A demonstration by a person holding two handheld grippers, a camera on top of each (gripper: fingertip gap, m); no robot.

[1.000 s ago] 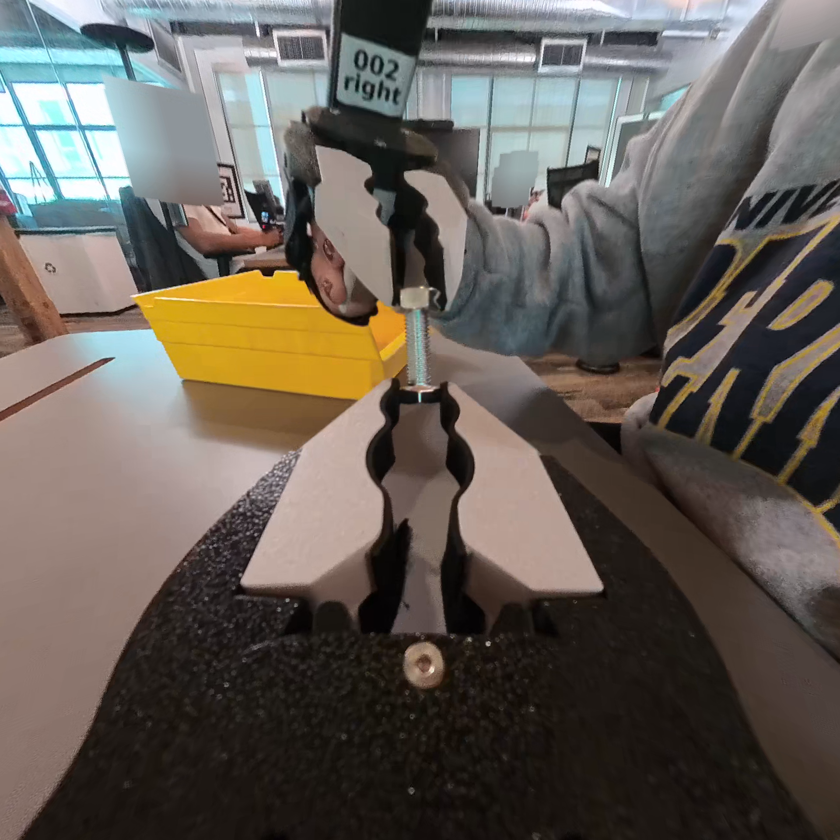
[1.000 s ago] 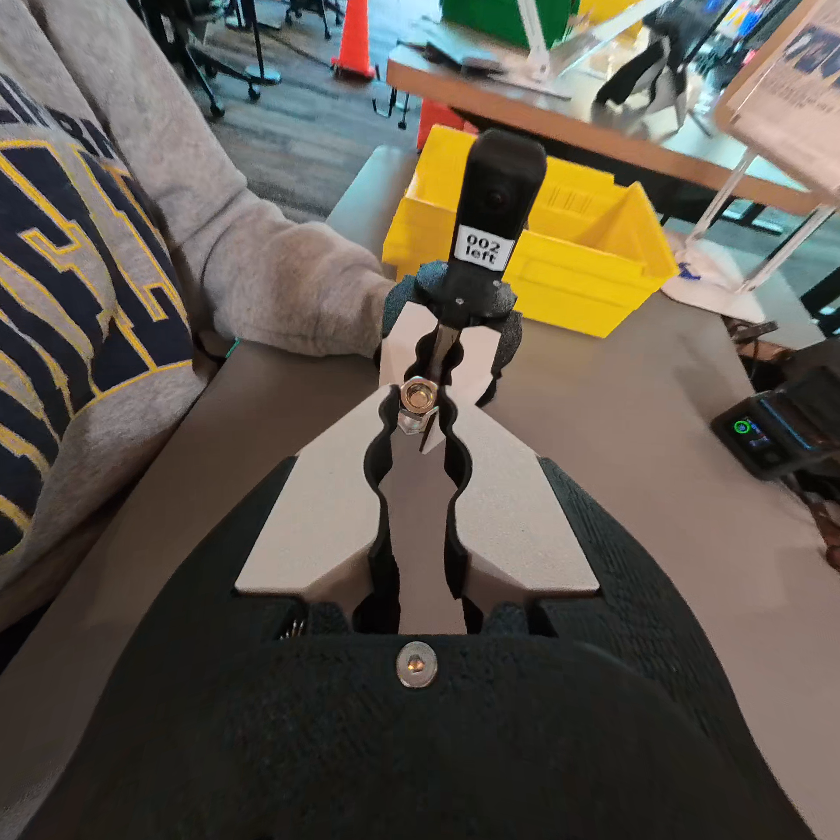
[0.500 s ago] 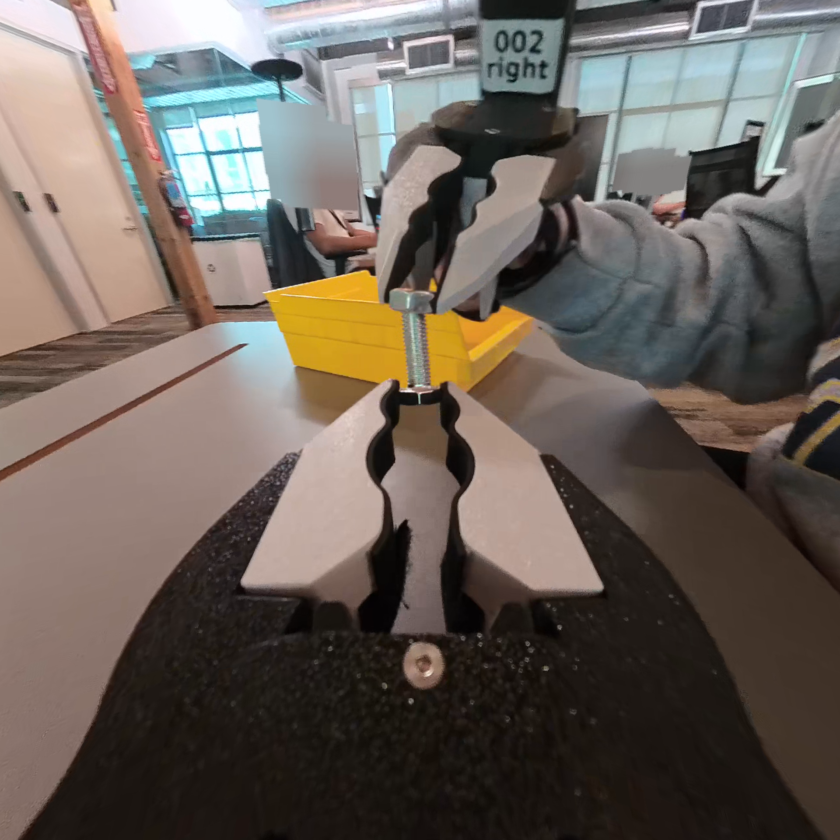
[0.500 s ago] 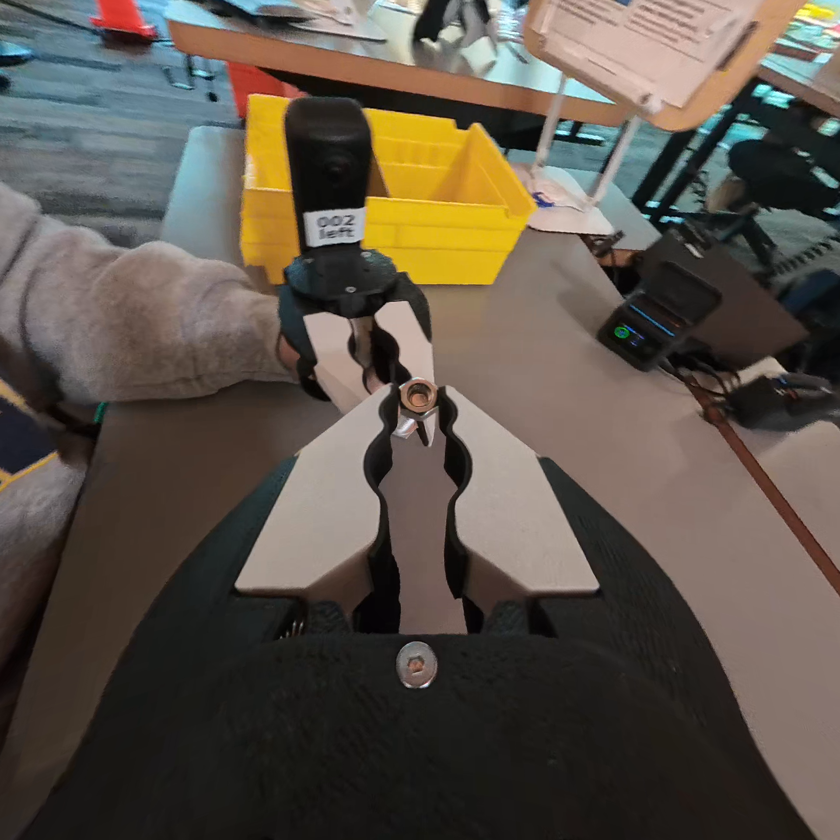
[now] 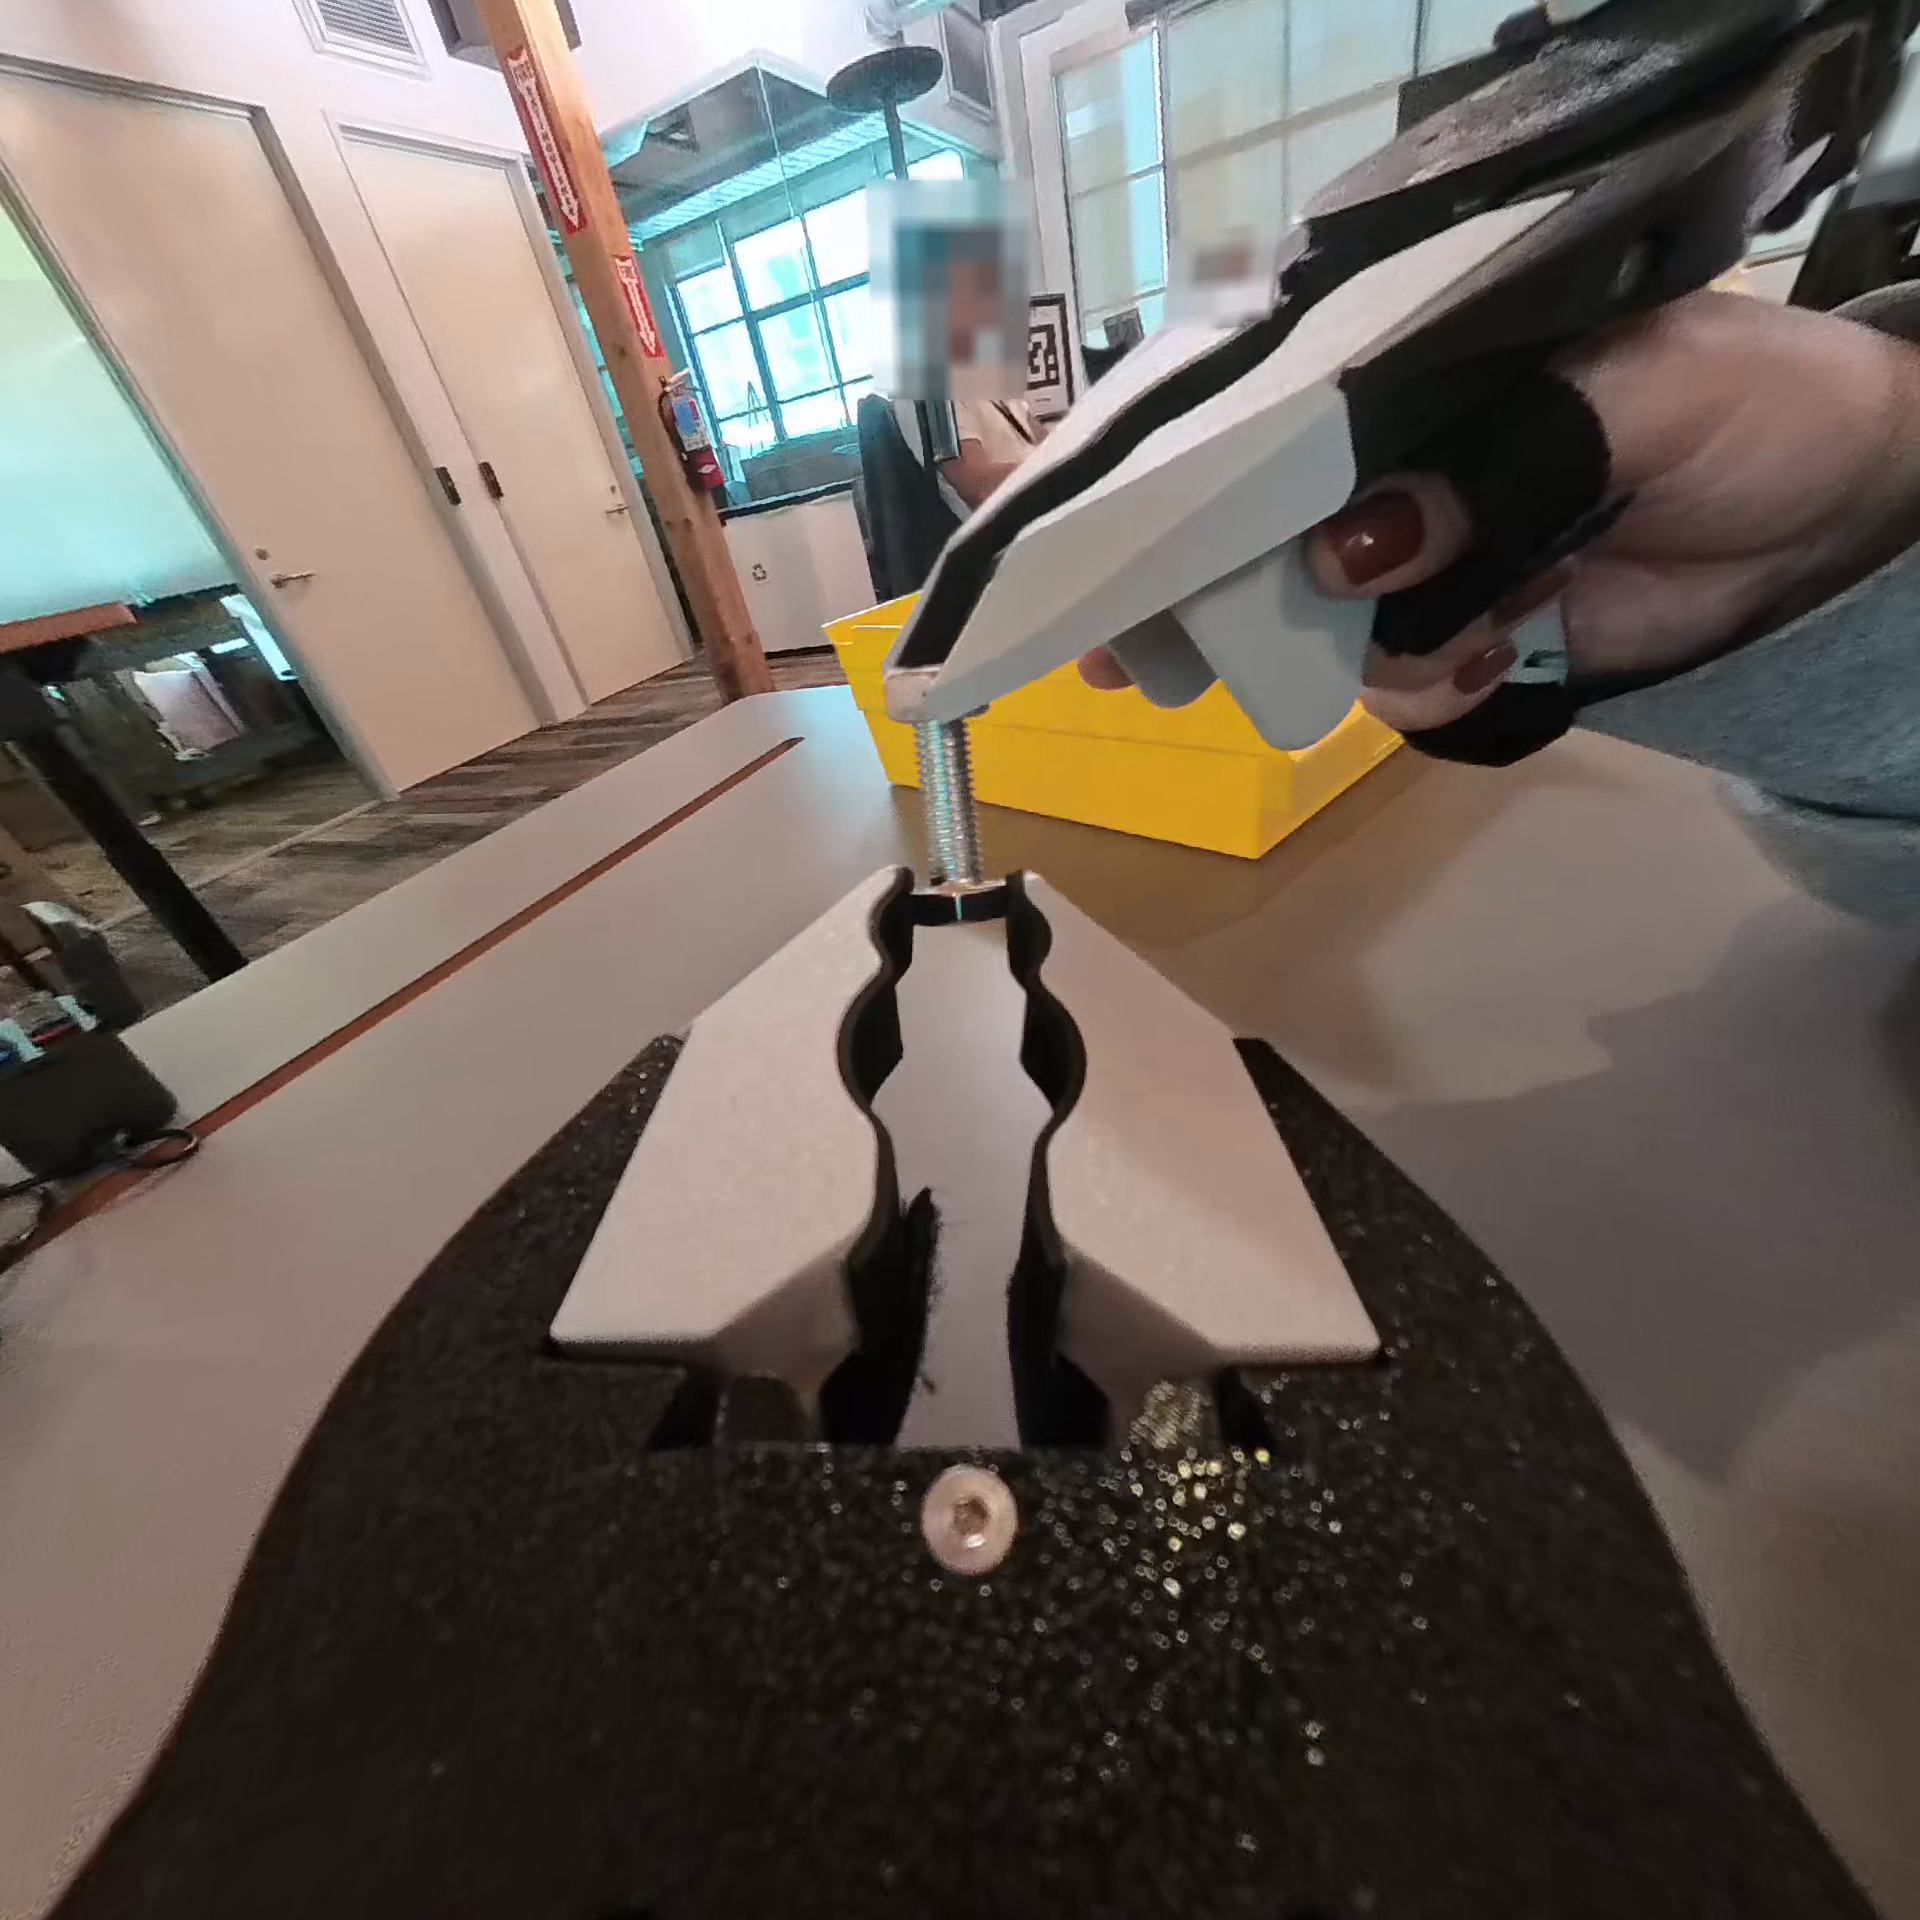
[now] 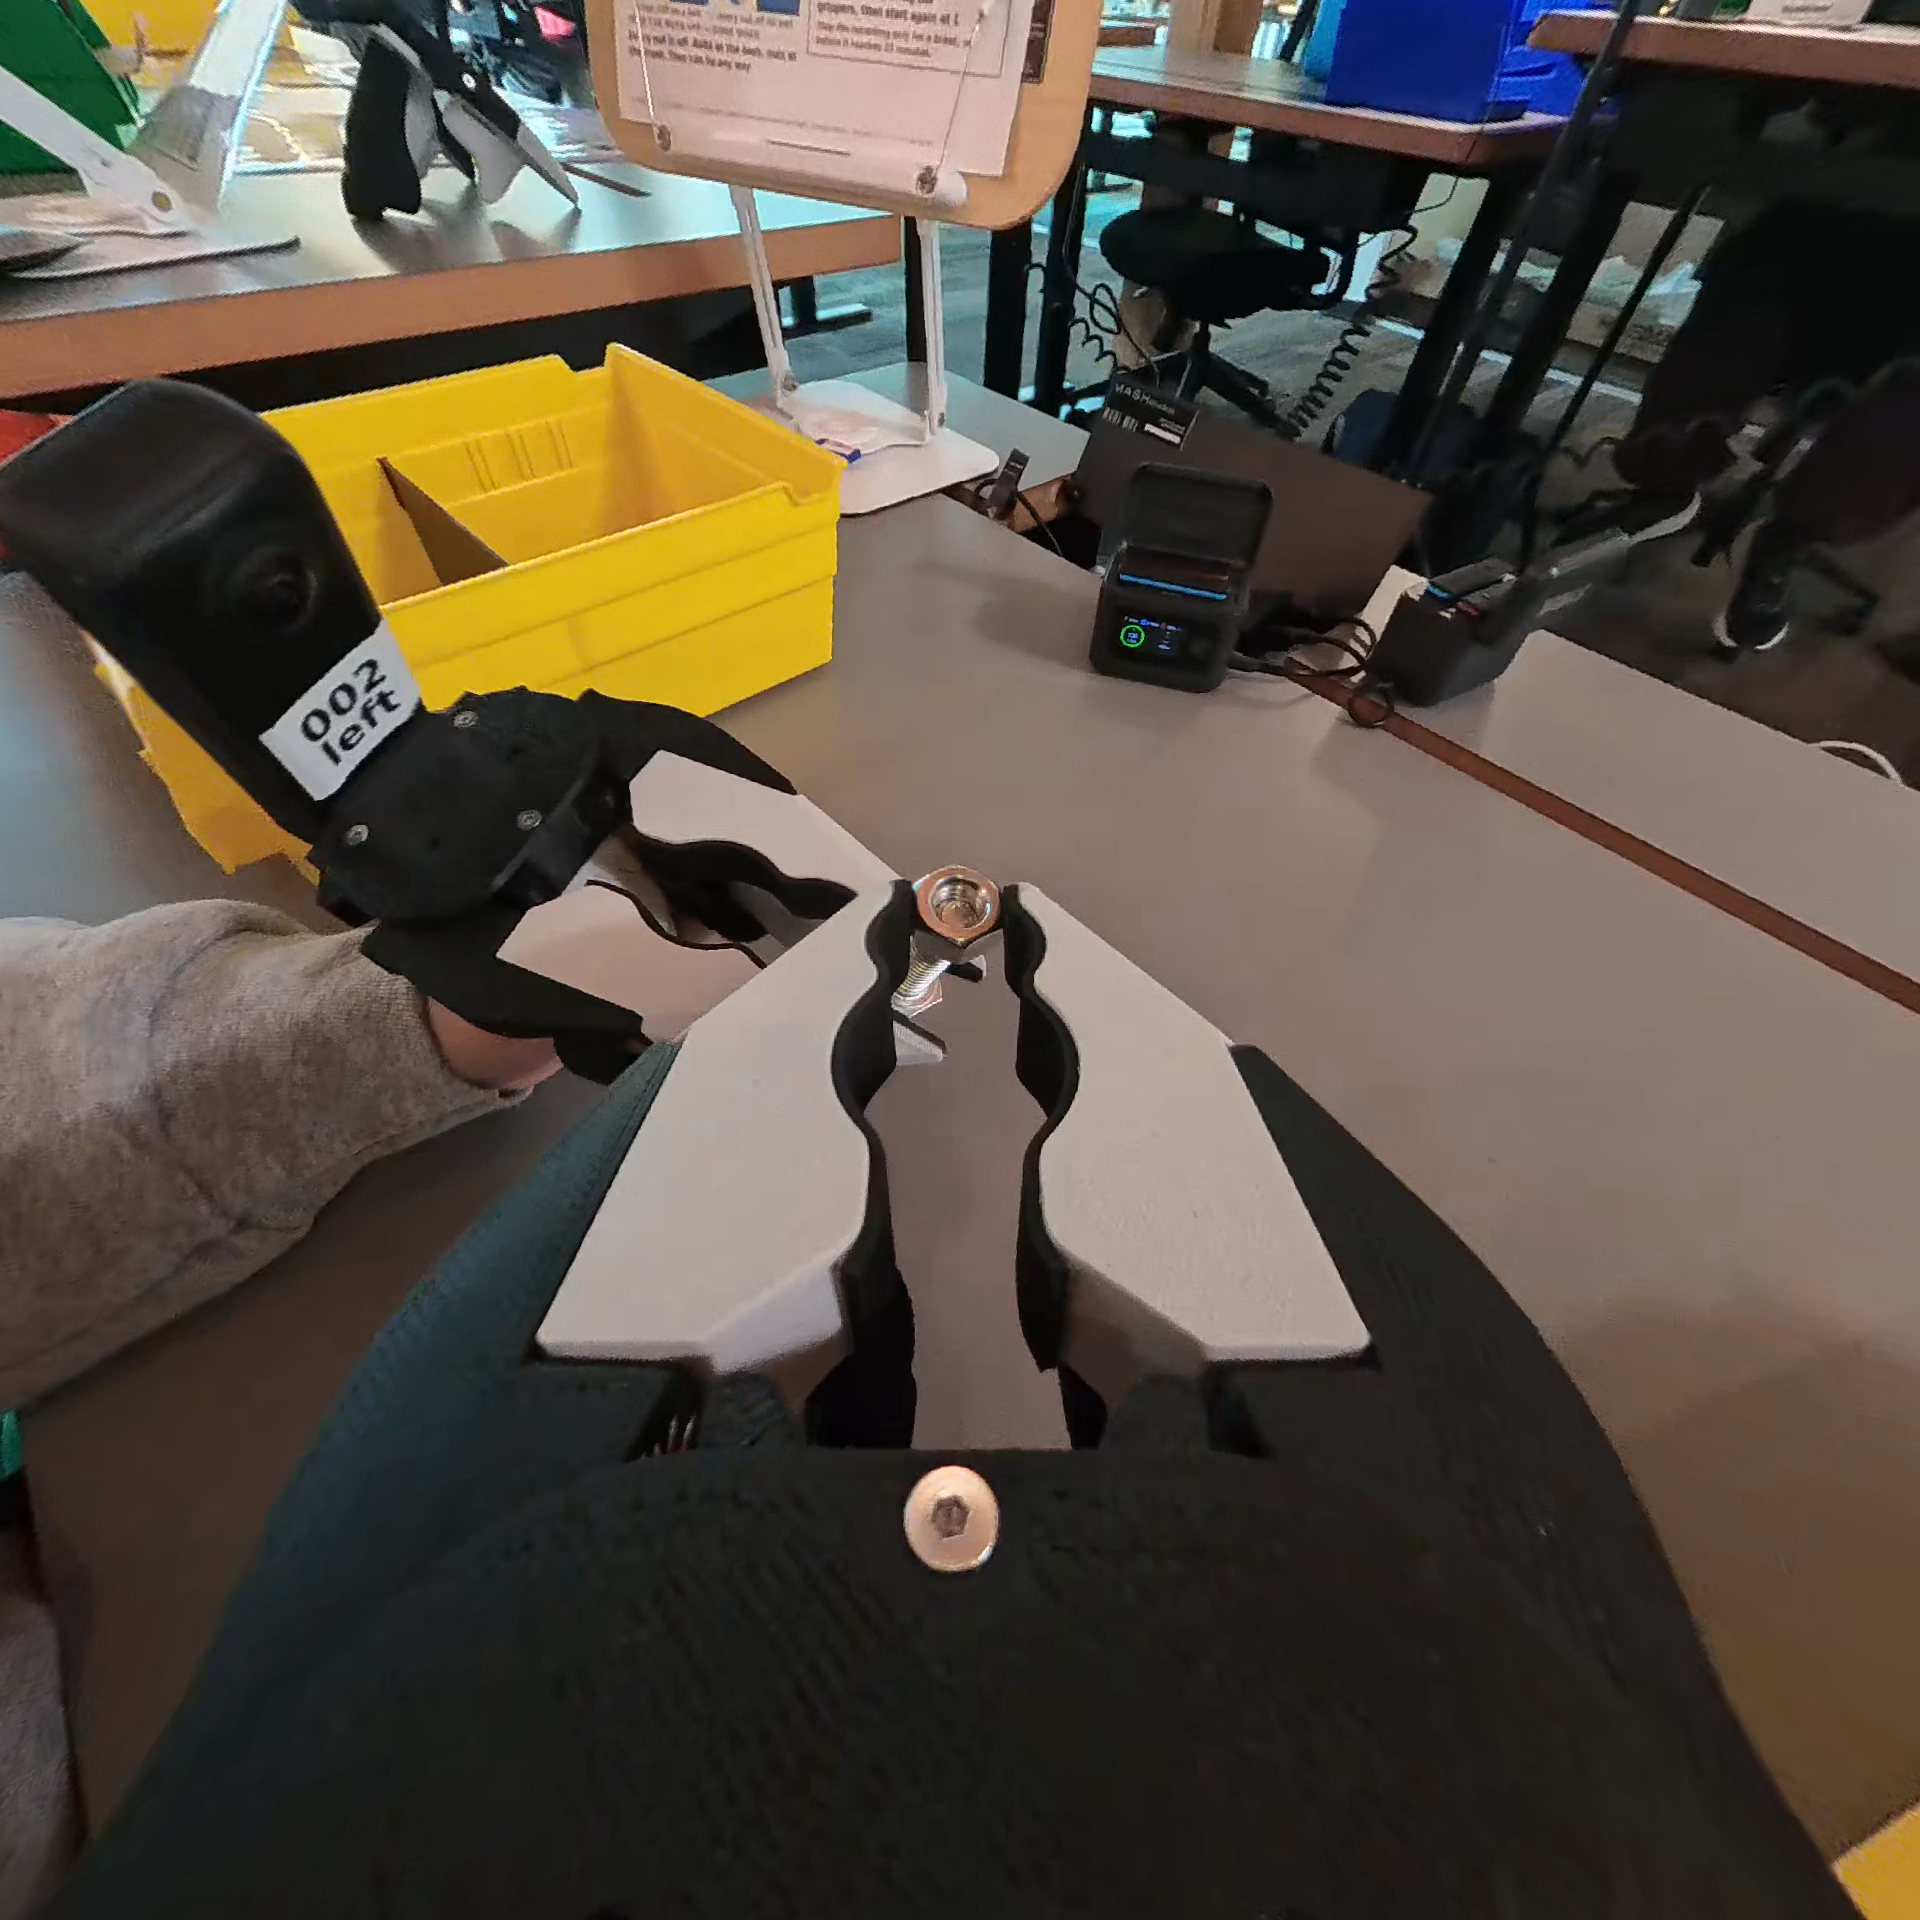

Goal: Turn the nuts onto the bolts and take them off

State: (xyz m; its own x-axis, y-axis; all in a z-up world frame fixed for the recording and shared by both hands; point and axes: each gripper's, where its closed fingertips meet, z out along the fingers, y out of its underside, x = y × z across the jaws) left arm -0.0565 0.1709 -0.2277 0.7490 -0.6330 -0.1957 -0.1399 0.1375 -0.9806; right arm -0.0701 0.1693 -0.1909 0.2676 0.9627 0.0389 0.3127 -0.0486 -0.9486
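A silver bolt (image 5: 948,800) stands upright over the grey table (image 5: 364,1091). My left gripper (image 5: 958,900) is shut on the nut (image 5: 962,908) at the bolt's lower end. My right gripper (image 5: 916,681) comes in from the upper right and is shut on the bolt's head. In the right wrist view, my right gripper (image 6: 954,896) pinches the hex head (image 6: 954,906), and the thread (image 6: 925,977) runs down to the nut (image 6: 918,1045). The left gripper (image 6: 906,1039) reaches the nut from the left.
A yellow divided bin (image 6: 623,582) stands behind the grippers, also in the left wrist view (image 5: 1091,758). Two black devices with cables (image 6: 1174,603) (image 6: 1455,634) sit at the far right. A sign on a white stand (image 6: 862,104) is behind the bin. A grey sleeve (image 6: 156,1091) lies at left. My two grippers' fingertips are within a few centimetres of each other.
The right gripper has swung around the bolt's axis, from straight above to the right side, still holding the head. The left gripper keeps the nut; both views have turned.
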